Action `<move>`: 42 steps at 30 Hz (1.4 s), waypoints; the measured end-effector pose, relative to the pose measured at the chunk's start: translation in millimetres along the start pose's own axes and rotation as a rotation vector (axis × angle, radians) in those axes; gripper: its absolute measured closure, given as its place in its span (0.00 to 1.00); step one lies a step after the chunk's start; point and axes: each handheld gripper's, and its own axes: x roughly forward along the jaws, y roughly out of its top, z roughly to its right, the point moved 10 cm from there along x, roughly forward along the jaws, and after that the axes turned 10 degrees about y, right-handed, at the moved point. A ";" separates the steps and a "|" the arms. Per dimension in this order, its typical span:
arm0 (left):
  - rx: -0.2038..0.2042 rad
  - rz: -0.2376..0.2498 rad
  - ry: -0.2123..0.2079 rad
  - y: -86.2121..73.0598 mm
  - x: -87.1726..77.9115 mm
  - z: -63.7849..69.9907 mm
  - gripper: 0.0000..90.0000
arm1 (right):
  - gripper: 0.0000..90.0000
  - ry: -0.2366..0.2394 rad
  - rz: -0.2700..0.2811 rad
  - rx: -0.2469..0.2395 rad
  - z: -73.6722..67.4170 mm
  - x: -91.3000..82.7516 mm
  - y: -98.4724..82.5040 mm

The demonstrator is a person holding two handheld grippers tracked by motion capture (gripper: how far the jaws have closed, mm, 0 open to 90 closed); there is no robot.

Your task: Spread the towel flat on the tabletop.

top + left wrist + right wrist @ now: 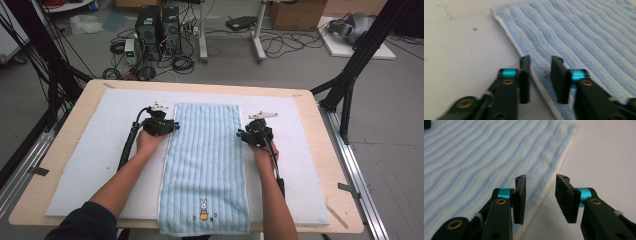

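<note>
A light blue striped towel (205, 165) lies flat lengthwise on the white mat (100, 155), with a small rabbit picture (203, 210) near its front end. My left gripper (172, 125) is at the towel's left edge, toward the far end. In the left gripper view its jaws (540, 58) stand apart over the white-hemmed edge of the towel (586, 32), with a gap between the pads. My right gripper (242, 134) is at the towel's right edge. Its jaws (541, 177) are open, straddling that edge of the towel (474, 157) above the mat (611, 157).
The mat covers most of a wooden table (325, 150). The towel's front end hangs slightly over the near table edge. Beyond the table are computer towers (157, 27), cables on the floor and black frame legs (350, 75).
</note>
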 end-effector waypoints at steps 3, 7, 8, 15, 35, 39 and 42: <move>0.020 0.010 0.045 2.1 3.1 -0.4 0.98 | 0.73 0.046 -0.041 0.015 -7.4 -2.1 -13.6; -0.033 0.003 0.065 4.2 6.5 -8.5 0.98 | 0.96 0.025 -0.073 -0.044 -12.8 -0.7 -13.4; -0.046 0.001 0.067 4.3 6.9 -10.3 0.98 | 0.97 -0.008 -0.078 -0.073 -11.2 0.8 -12.2; -0.097 0.006 0.031 3.5 1.8 -13.0 0.69 | 0.79 -0.042 -0.043 -0.006 -4.1 -1.2 -11.1; 0.027 0.103 -0.215 -25.9 -71.8 35.6 0.78 | 0.74 0.189 -0.004 -0.110 -69.8 -50.7 -52.7; 0.057 0.055 -0.260 -40.5 -74.5 50.6 0.84 | 0.79 0.212 -0.037 -0.129 -79.3 -50.6 -63.4; 0.114 -0.002 -0.245 -50.9 -71.9 54.9 0.84 | 0.80 0.206 -0.060 -0.122 -81.7 -47.0 -68.4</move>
